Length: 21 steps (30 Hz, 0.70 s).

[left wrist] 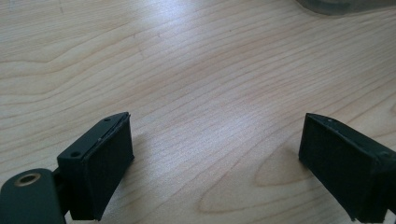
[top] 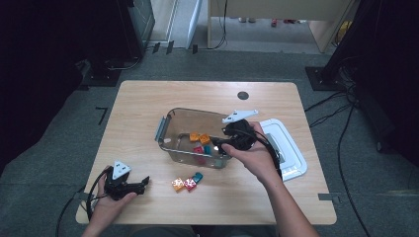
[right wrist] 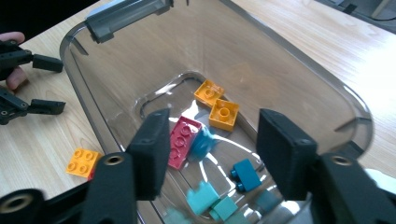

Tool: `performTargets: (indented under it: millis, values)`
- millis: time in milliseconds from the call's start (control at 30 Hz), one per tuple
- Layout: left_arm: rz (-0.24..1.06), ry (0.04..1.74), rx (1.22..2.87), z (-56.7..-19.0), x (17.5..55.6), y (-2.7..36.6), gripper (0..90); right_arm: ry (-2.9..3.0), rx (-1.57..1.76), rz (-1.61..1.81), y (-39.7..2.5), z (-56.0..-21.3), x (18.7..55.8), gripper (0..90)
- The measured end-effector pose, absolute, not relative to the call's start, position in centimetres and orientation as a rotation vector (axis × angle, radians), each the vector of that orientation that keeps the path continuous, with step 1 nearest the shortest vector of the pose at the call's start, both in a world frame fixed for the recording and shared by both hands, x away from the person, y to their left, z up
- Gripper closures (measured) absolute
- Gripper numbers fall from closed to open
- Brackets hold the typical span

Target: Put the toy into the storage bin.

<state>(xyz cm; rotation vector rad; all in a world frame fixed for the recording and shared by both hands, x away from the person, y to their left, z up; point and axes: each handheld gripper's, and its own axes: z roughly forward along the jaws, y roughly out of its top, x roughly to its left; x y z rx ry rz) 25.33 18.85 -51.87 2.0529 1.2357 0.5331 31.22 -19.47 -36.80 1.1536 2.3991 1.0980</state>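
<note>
Both grippers' fingers gape empty: right gripper (top: 221, 143) over the bin (top: 170, 118), left gripper (top: 141, 183) on the table (top: 148, 94).

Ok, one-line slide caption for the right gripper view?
Open right tool above clear bin of toy bricks.

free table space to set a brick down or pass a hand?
Bare wood behind the clear bin, up to the table's far edge, and along its left side above the left gripper. Crowded: the front strip holding three loose bricks, and the right side, taken by the white lid and right gripper.
</note>
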Motion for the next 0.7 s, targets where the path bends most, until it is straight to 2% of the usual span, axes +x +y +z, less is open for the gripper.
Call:
performTargets:
  millis: [333,433,600,700]
  values:
    - [0.532,1.236,2.054,-51.9,25.3,18.8,9.6,2.374,1.136,1.122,-22.5,-36.5,28.1,18.4]
    - [0.532,1.24,2.052,-51.9,25.3,18.8,9.7,2.366,1.121,1.108,-23.5,-36.7,26.8,14.6]
    - [0.536,1.236,2.051,-51.9,25.3,18.8,9.9,2.329,1.137,1.109,-25.4,-37.7,24.4,14.1]
    - [0.538,1.215,2.041,-51.8,25.1,18.9,17.5,2.316,1.165,1.119,-26.2,-38.9,23.2,14.1]
